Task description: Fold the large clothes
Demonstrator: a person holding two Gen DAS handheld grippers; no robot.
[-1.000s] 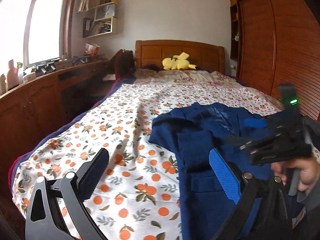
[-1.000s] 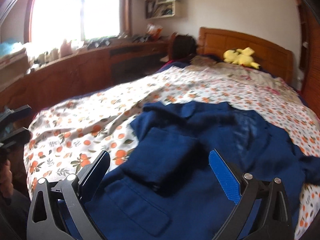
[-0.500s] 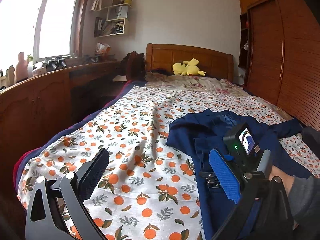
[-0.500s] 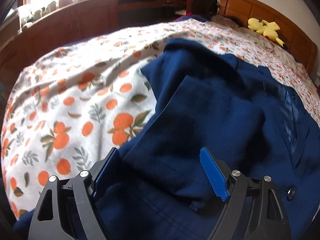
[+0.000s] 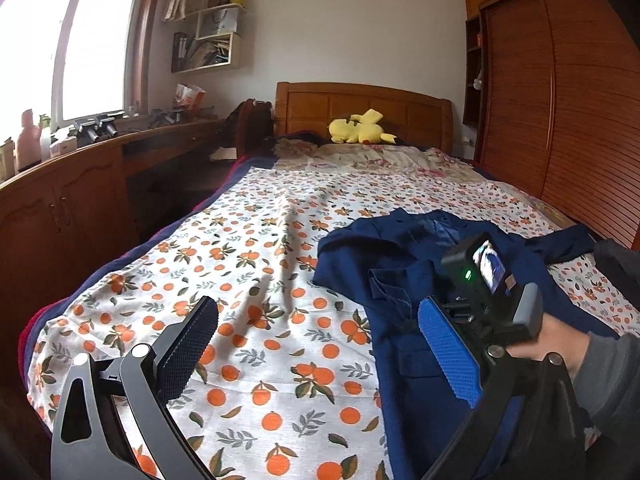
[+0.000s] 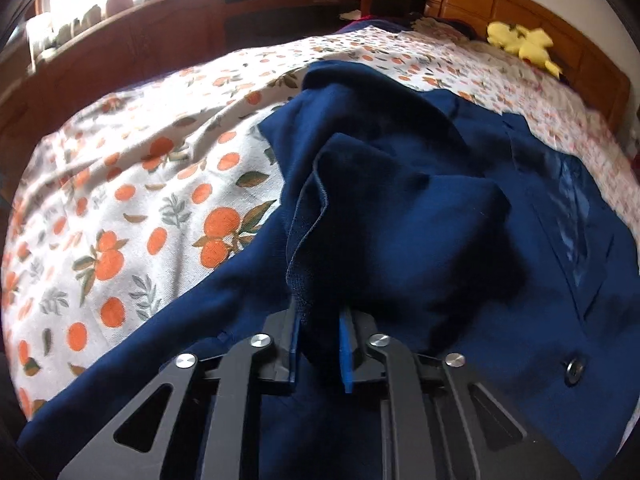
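While the right tool (image 6: 318,354) clamps a raised fold of the jacket (image 6: 420,208), the left tool (image 5: 320,344) hangs wide open, empty. Jacket lies on the bed (image 5: 248,264), right side.

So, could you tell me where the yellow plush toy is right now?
In the left wrist view, the yellow plush toy lies at the far end of the bed, against the wooden headboard.

My left gripper (image 5: 316,356) has black skeletal arms, silver screws and textured pads, one dark, one blue. My right gripper (image 6: 319,354) matches, with blue pads. My right hand (image 5: 560,346) shows bare skin; sleeve apparently grey.
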